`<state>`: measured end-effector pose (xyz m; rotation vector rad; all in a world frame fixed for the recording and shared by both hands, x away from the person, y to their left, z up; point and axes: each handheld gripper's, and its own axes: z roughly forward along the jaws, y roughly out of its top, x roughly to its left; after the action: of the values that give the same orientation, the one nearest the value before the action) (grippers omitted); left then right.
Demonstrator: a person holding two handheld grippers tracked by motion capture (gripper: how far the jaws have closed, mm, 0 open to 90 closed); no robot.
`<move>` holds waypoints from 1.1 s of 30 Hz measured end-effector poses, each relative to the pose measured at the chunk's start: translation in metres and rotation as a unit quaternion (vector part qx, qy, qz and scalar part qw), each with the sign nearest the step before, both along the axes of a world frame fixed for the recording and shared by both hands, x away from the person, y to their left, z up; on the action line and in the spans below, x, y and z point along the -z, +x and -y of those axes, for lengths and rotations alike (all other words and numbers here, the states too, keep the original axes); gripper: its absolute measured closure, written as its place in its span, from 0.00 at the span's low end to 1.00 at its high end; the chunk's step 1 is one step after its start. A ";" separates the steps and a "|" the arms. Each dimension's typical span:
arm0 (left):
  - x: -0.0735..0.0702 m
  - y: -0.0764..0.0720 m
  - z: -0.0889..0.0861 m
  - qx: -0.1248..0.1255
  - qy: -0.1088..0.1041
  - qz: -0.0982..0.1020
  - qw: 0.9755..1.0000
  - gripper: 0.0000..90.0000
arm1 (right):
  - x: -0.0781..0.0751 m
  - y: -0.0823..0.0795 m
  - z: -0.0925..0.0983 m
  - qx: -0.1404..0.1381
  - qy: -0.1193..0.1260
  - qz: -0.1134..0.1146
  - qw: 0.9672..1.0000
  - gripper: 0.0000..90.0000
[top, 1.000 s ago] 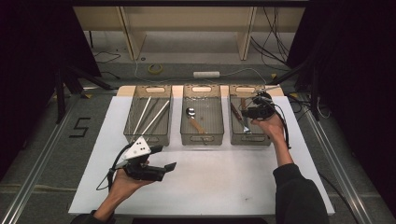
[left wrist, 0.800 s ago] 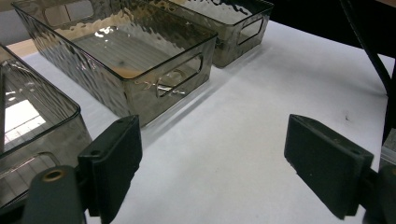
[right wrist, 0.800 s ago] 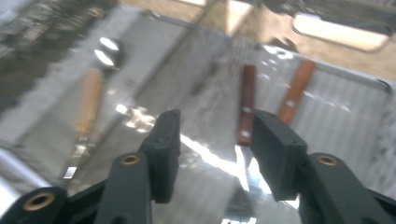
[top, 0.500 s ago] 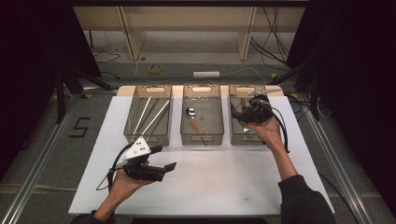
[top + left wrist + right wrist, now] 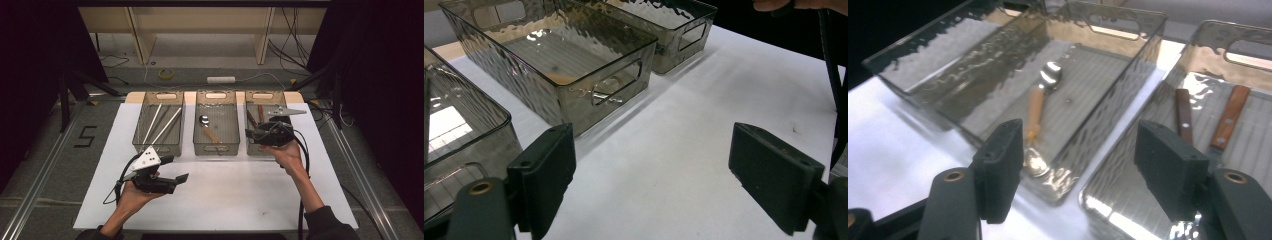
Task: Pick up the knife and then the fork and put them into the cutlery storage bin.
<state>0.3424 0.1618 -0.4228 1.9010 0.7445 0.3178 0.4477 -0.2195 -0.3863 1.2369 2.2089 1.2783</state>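
Since a second ago the right tongs (image 5: 252, 134) have drawn back toward the person from deep over the right bin (image 5: 250, 145), and their jaws have just been opening; they now stand wide with nothing between them, above that bin's near left corner. Just beyond them, in the right gripper view, two wooden-handled knives (image 5: 1230, 117) lie side by side in this bin, long axes running along its length, handles toward the far end. The middle bin (image 5: 216, 145) holds two spoons (image 5: 1040, 97), the clearer one with its bowl toward the far end and its wooden handle toward the person. The left bin (image 5: 141, 146) holds two pale chopsticks (image 5: 166, 126), laid lengthwise and slightly aslant. All three bins stand in a row on the white surface (image 5: 235, 195). The left tongs (image 5: 175, 169) hang open and empty over the surface, near the left bin.
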 end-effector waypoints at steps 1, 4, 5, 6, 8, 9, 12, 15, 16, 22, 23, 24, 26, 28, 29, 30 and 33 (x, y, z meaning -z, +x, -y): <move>0.000 0.000 0.000 0.000 -0.001 0.000 1.000 0.21 | 0.001 -0.003 0.000 -0.002 0.004 0.002 1.000 0.41; 0.000 0.000 0.000 -0.002 -0.003 -0.002 1.000 0.21 | 0.003 -0.014 0.000 -0.009 0.012 0.010 1.000 0.41; 0.000 0.000 0.000 -0.002 -0.003 -0.002 1.000 0.21 | 0.004 -0.017 0.000 -0.012 0.015 0.012 1.000 0.41; 0.000 0.000 -0.001 -0.003 -0.004 -0.002 1.000 0.21 | 0.005 -0.020 0.001 -0.014 0.017 0.013 1.000 0.41; 0.000 0.000 -0.001 -0.004 -0.004 -0.003 1.000 0.21 | 0.006 -0.027 0.001 -0.019 0.026 0.019 0.999 0.41; 0.000 0.000 -0.001 -0.005 -0.004 -0.003 1.000 0.21 | 0.007 -0.029 0.000 -0.022 0.025 0.020 0.999 0.41; 0.000 0.000 -0.002 -0.006 -0.005 -0.004 1.000 0.20 | 0.010 -0.037 0.001 -0.032 0.027 0.026 0.999 0.41; 0.000 0.000 -0.002 -0.007 -0.006 -0.004 1.000 0.20 | 0.012 -0.044 0.002 -0.037 0.030 0.032 0.998 0.41; 0.000 0.000 -0.002 -0.008 -0.008 -0.004 1.000 0.20 | 0.012 -0.046 0.002 -0.040 0.032 0.033 0.998 0.40; 0.000 -0.001 -0.004 -0.010 -0.010 -0.004 1.000 0.20 | 0.015 -0.059 0.001 -0.055 0.043 0.042 0.997 0.38; -0.001 -0.001 -0.004 -0.010 -0.010 -0.004 1.000 0.20 | 0.016 -0.061 0.000 -0.058 0.045 0.044 0.996 0.38; 0.000 -0.001 -0.003 -0.009 -0.009 -0.004 1.000 0.20 | 0.017 -0.064 0.000 -0.059 0.044 0.046 0.996 0.38; 0.000 -0.001 -0.003 -0.009 -0.009 -0.004 1.000 0.20 | 0.020 -0.068 0.000 -0.062 0.045 0.045 0.996 0.37; -0.001 -0.001 -0.003 -0.010 -0.010 -0.002 1.000 0.20 | 0.023 -0.072 0.000 -0.065 0.047 0.048 0.996 0.37; -0.001 -0.001 -0.004 -0.009 -0.009 -0.002 1.000 0.20 | 0.024 -0.074 0.001 -0.066 0.051 0.046 0.995 0.36; -0.001 -0.002 -0.004 -0.009 -0.009 -0.002 1.000 0.20 | 0.025 -0.076 0.001 -0.067 0.057 0.045 0.995 0.36; -0.001 -0.002 -0.004 -0.008 -0.013 -0.003 1.000 0.20 | 0.028 -0.082 0.003 -0.074 0.063 0.048 0.994 0.36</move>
<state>0.3401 0.1660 -0.4216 1.8727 0.7638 0.3107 0.3652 -0.2220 -0.4139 1.0464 2.2165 1.5216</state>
